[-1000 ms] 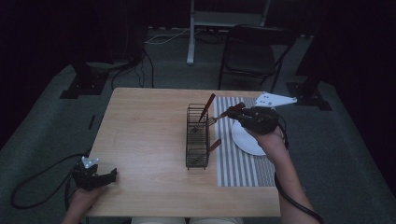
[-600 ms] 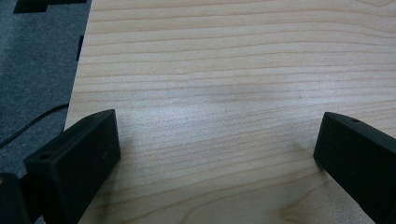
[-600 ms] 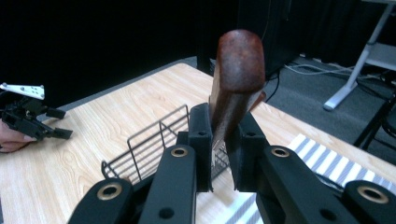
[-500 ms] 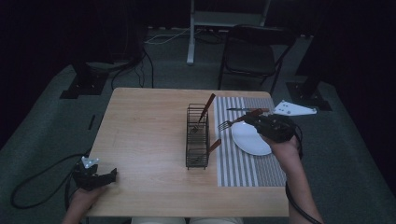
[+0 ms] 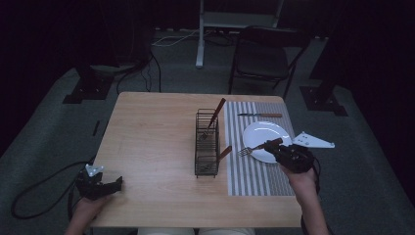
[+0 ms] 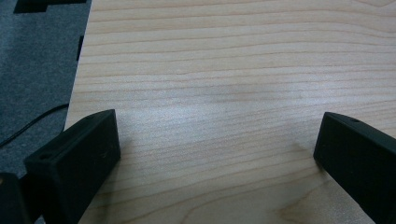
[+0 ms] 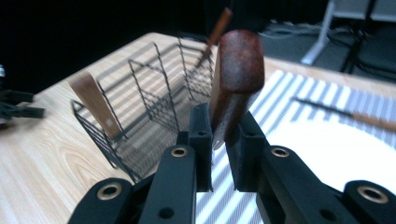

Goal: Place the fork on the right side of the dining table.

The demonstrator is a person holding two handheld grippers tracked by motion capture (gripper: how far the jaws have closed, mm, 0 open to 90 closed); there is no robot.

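Clamping the fork (image 5: 250,149) by its wooden handle in the right gripper (image 5: 284,152), tines hanging over the mat (image 5: 254,171) left of the plate (image 5: 262,134), needing level lowering; left gripper (image 5: 115,185) idling open

The left gripper (image 6: 219,154) hangs low over the pale wooden table (image 6: 233,70) — jaws set wide apart, bare grain between them (grey carpet (image 6: 32,70) and a cable (image 6: 28,126) lie past the table's edge).

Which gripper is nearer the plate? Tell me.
Right. The right gripper, shut on a fork, hovers at the near edge of the plate. The left gripper rests at the table's near left corner.
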